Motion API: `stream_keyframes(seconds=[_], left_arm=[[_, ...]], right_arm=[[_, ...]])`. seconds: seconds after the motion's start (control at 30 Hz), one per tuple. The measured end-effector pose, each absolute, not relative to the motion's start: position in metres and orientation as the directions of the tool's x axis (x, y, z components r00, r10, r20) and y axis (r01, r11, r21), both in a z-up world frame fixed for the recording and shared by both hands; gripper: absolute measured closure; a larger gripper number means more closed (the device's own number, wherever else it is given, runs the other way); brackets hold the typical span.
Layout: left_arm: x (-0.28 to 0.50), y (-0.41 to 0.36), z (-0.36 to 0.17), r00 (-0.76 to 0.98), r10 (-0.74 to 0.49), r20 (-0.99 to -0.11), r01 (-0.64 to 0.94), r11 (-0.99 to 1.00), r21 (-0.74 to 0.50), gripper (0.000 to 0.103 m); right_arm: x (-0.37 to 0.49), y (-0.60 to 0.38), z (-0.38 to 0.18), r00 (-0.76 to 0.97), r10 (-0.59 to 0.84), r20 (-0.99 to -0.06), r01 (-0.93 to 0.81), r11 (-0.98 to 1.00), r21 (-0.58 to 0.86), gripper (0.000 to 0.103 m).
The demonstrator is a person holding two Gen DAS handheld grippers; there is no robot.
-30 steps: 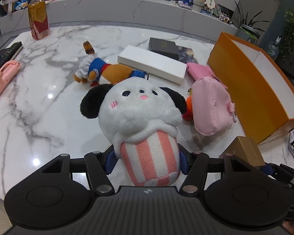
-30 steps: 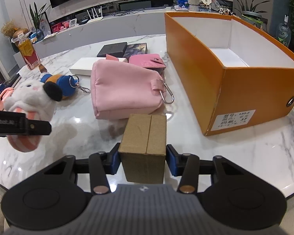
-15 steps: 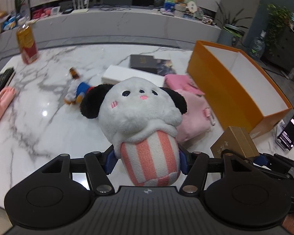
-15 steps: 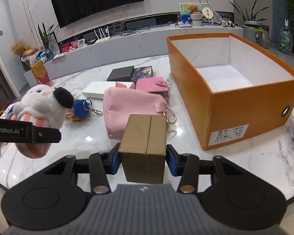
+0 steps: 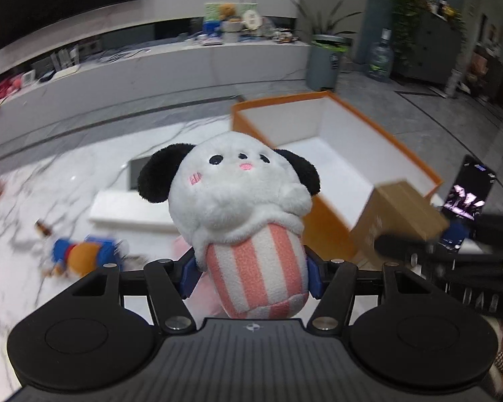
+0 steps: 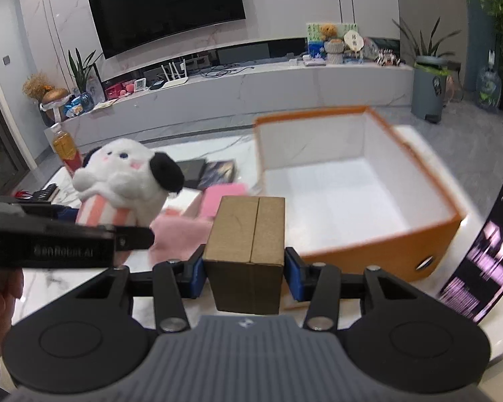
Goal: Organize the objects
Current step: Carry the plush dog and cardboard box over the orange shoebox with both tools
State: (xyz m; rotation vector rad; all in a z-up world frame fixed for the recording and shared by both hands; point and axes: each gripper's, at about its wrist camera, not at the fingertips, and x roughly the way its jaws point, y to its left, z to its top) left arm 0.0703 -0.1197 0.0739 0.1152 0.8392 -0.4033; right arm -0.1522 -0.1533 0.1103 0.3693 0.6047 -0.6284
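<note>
My left gripper (image 5: 251, 278) is shut on a white plush dog (image 5: 244, 201) with black ears and a pink-striped base, held in the air left of the open orange box (image 5: 345, 147). My right gripper (image 6: 244, 274) is shut on a small brown cardboard box (image 6: 248, 234), held above the table in front of the orange box (image 6: 352, 181), whose white inside holds nothing. The plush (image 6: 124, 181) and left gripper also show at the left of the right wrist view. The cardboard box (image 5: 399, 214) shows at the right of the left wrist view.
On the marble table (image 5: 33, 207) lie a flat white box (image 5: 127, 211), a blue and orange plush keychain (image 5: 84, 254), dark books (image 6: 204, 174), pink pouches (image 6: 181, 231) and a drink bottle (image 6: 63, 147). A lit phone (image 6: 486, 254) stands at the right.
Both grippers have risen and moved toward the orange box, carrying the plush dog and the cardboard box. The views now look down into the box from higher up.
</note>
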Motion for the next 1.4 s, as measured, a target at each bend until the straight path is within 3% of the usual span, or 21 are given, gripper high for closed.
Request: stream_keyframes(seconds=[0.3,0.63,0.87,1.4], left_arm=[[0.082,-0.188,0.074,0.558,-0.358,-0.748,0.511,0.859,-0.03,0.033],[0.087,-0.245,0.077,0.533,-0.351,-0.77,0.598,0.8,0.048,0.032],[0.104,-0.279,0.063,0.482,-0.29,-0.827,0.674,0.726,0.138,0.032],[0.143,-0.304,0.026,0.311,-0.224,-0.924,0.725,0.684,0.079,0.032]], right_arm=[[-0.18,-0.241,0.166,0.571,-0.495,-0.655,0.684,0.728,0.047,0.054],[-0.177,-0.291,0.181,0.532,-0.475,-0.701,0.683,0.73,0.023,0.054],[-0.156,-0.336,0.157,0.484,-0.36,-0.798,0.629,0.777,0.031,0.054],[-0.115,-0.365,0.11,0.343,-0.243,-0.907,0.594,0.804,0.009,0.054]])
